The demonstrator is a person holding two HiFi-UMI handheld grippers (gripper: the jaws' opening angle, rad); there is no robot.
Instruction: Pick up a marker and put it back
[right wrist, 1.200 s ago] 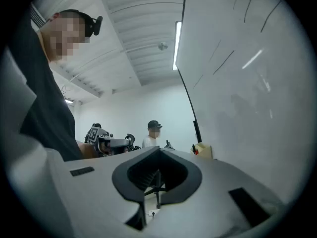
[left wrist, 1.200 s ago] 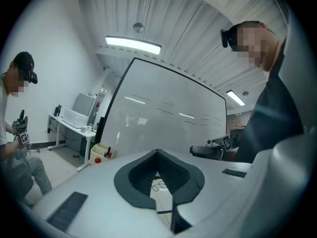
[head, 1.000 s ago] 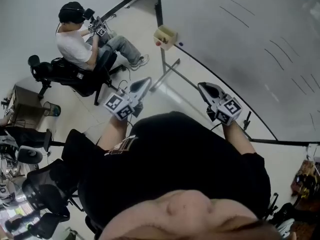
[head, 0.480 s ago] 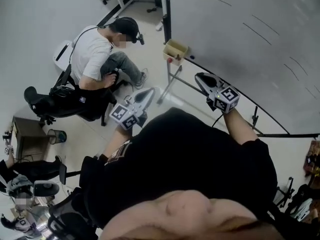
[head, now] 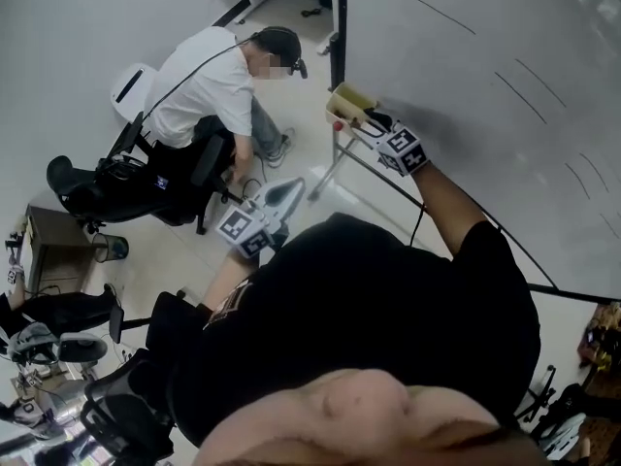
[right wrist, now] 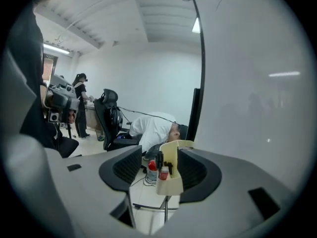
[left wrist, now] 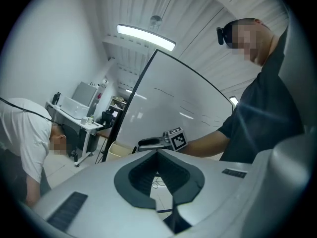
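Note:
A cream holder box (head: 347, 101) hangs on the whiteboard's lower edge. In the right gripper view the holder box (right wrist: 172, 178) carries red-capped markers (right wrist: 151, 170) and a black marker (right wrist: 160, 158). My right gripper (head: 369, 124) reaches out to the box. Its jaws are opening, and the right gripper (right wrist: 161, 168) frames the box and markers between its pads without pressing on them. My left gripper (head: 283, 194) hangs lower by my body, shut and holding nothing. Its own view looks along the left gripper (left wrist: 157, 153) towards the right gripper's marker cube (left wrist: 177, 139).
The large whiteboard (head: 485, 85) fills the right side, its stand leg (head: 330, 168) running down to the floor. A person in a white shirt (head: 209, 81) bends forward by a black office chair (head: 126, 187) at left. More chairs and clutter sit at lower left.
My right gripper has moved forward and to the left, from beside my chest up to the holder box. The person in white has left the chair and bent forward. The left gripper barely moved.

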